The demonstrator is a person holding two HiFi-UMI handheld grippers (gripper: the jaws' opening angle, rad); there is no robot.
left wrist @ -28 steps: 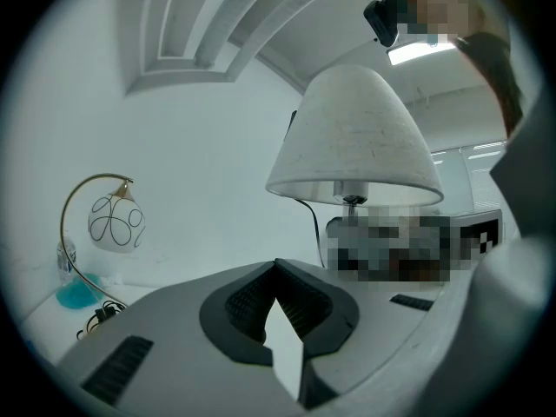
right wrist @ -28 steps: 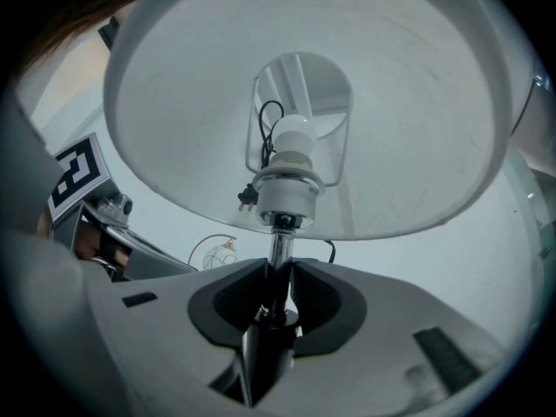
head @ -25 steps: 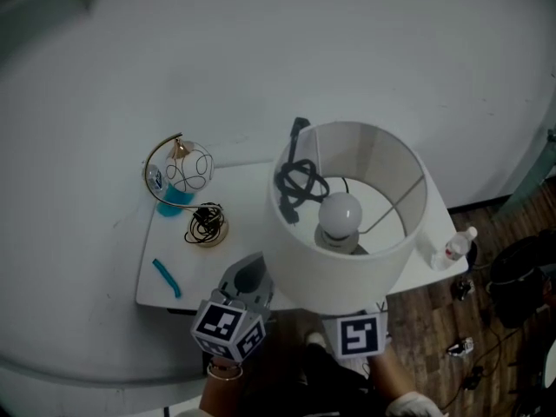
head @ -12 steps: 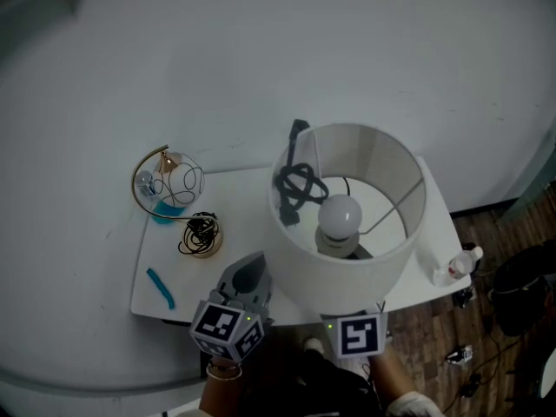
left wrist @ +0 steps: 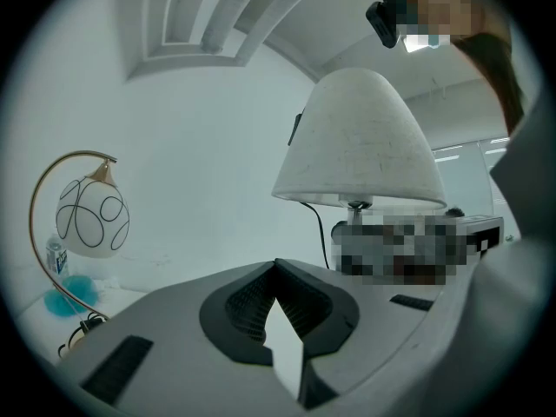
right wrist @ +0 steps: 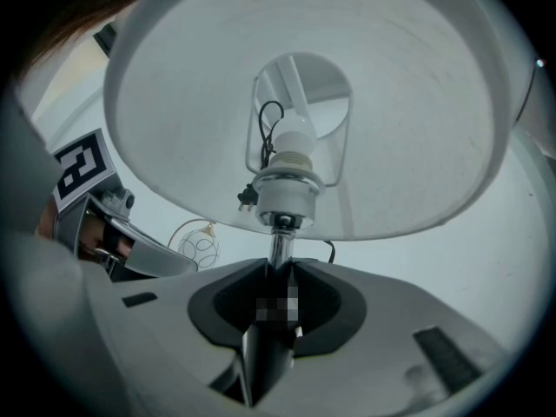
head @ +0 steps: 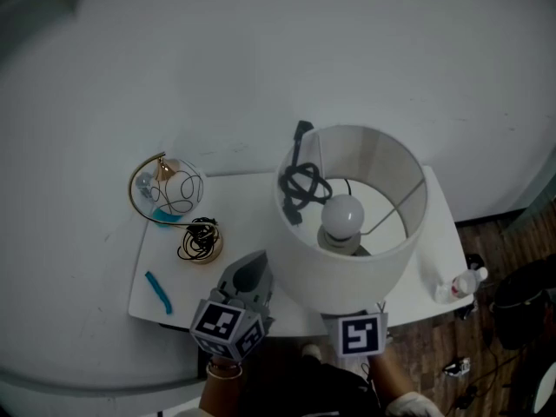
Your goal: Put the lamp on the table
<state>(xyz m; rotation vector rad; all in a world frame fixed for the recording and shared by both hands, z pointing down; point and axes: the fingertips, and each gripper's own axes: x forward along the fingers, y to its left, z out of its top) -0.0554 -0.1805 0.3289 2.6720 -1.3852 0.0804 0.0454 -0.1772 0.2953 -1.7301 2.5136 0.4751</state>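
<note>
Over the last second the surface point(head: 243, 207) has drawn nearer in the head view, and the globe light point(head: 174, 189) on its left has drifted leftward, so we judge we are closing in. Our left tongs point(left wrist: 276, 272) are pressed together on nothing. The lamp point(head: 343, 272) is held up over the surface's near side, not yet set down, its stem pinched by our right tongs point(right wrist: 278, 276). The bottle point(head: 459, 283) has slid rightward, and its label is too small to read.

Lamp point(head: 340, 272) over table point(head: 248, 208), globe lamp point(head: 174, 189) at left
</note>
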